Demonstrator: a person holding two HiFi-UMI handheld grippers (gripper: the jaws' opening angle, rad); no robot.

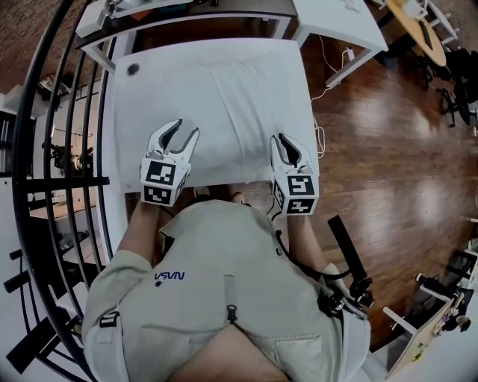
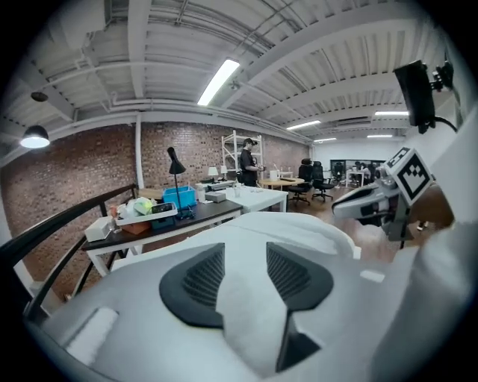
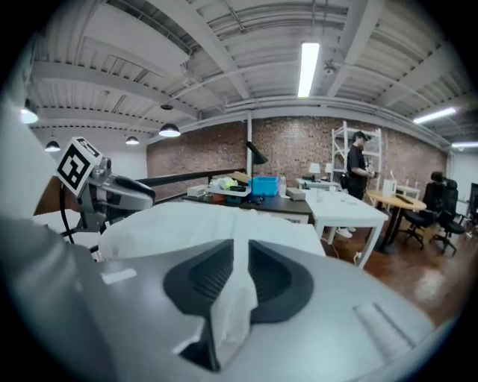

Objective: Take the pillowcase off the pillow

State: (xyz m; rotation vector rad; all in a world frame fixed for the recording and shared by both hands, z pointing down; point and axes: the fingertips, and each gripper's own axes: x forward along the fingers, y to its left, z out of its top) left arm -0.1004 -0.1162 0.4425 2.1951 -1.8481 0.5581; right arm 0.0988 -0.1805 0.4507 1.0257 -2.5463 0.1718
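A white pillow in its pillowcase [image 1: 224, 104] lies flat on the white table [image 1: 123, 112], its near edge at my grippers. My left gripper [image 1: 187, 127] is at the near left edge, jaws fairly wide. A thick bunch of white pillowcase [image 2: 243, 298] fills the gap between its dark pads [image 2: 198, 280]. My right gripper [image 1: 282, 138] is at the near right edge, jaws almost together on a thin fold of pillowcase [image 3: 237, 298]. Each gripper shows in the other's view: the right gripper [image 2: 358, 203] and the left gripper [image 3: 123, 192], with the lifted pillow edge between them.
A black railing [image 1: 45, 149] curves along the left. A white desk [image 1: 336, 22] stands at the back right over wooden floor [image 1: 388, 149]. Behind the table is a dark desk with a blue box [image 2: 179, 198]. A person [image 2: 246, 160] stands far off.
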